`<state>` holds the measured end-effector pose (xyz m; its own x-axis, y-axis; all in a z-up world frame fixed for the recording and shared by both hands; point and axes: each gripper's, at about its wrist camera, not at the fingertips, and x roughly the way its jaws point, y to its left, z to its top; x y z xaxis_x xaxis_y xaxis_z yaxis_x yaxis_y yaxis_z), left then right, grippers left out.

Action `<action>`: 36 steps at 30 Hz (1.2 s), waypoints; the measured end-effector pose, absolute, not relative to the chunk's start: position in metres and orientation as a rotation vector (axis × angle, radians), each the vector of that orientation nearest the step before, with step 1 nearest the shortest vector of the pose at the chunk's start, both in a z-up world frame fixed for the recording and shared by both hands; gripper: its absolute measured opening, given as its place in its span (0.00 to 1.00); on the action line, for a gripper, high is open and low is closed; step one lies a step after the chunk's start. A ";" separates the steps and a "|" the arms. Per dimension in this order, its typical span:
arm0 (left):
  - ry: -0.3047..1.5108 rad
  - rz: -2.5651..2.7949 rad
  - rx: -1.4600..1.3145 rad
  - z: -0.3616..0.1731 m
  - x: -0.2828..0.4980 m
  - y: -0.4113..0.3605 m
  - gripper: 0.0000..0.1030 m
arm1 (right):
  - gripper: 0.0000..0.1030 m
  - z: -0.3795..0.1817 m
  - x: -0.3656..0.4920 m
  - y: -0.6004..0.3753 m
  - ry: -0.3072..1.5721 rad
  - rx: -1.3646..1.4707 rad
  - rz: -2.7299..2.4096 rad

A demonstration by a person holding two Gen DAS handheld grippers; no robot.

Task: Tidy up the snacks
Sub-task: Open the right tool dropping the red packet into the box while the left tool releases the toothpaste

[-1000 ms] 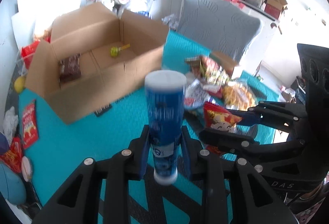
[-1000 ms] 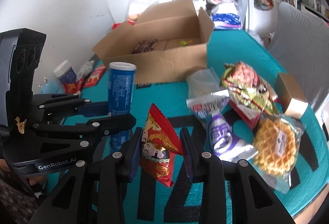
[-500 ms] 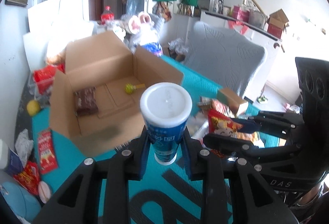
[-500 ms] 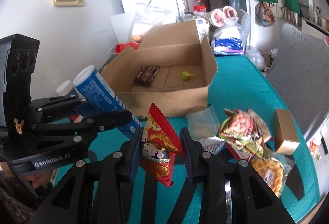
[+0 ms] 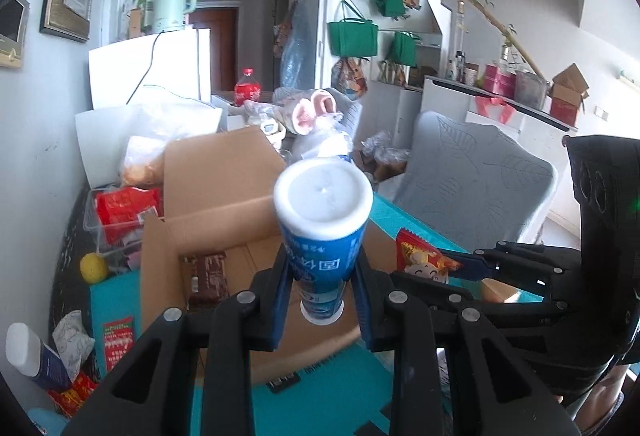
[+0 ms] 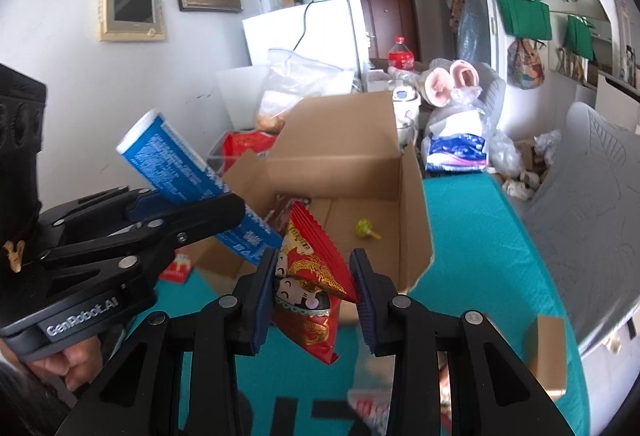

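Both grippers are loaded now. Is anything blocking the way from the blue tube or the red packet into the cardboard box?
Nothing visible does. The box is open at the top, flaps up. The blue tube in the left gripper and the red packet in the right gripper are near its front wall. Inside lie only a brown packet and a small yellow-green item, leaving bare floor.

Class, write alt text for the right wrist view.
The right gripper holds a red snack packet before an open cardboard box on a teal table; beside it, the left gripper holds a blue tube.
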<state>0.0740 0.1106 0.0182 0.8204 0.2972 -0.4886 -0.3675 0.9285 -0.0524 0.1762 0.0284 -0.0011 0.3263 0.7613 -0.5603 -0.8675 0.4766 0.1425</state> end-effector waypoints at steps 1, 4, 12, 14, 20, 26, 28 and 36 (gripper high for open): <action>0.497 0.372 -0.147 0.016 0.078 0.117 0.27 | 0.34 -0.003 0.179 0.030 0.618 -0.194 1.073; 0.522 0.414 -0.132 0.005 0.086 0.129 0.27 | 0.34 -0.011 0.195 0.041 0.643 -0.179 1.069; 0.604 0.469 -0.153 -0.035 0.098 0.156 0.27 | 0.34 -0.052 0.219 0.073 0.739 -0.202 1.056; 0.627 0.472 -0.145 -0.039 0.101 0.157 0.27 | 0.34 -0.060 0.219 0.079 0.753 -0.215 1.051; 0.674 0.493 -0.124 -0.050 0.108 0.160 0.27 | 0.35 -0.069 0.215 0.086 0.740 -0.231 1.045; 0.728 0.530 -0.104 -0.060 0.116 0.161 0.27 | 0.48 -0.071 0.216 0.086 0.747 -0.256 0.989; 0.734 0.552 -0.084 -0.061 0.118 0.161 0.28 | 0.51 -0.072 0.218 0.082 0.756 -0.251 0.979; 0.744 0.576 -0.091 -0.059 0.121 0.156 0.28 | 0.54 -0.069 0.219 0.065 0.778 -0.239 0.937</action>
<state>0.1215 0.1558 -0.0587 0.5892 0.4627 -0.6624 -0.5258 0.8420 0.1204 0.2192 0.0645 -0.0695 0.3488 0.6325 -0.6915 -0.7958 0.5896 0.1379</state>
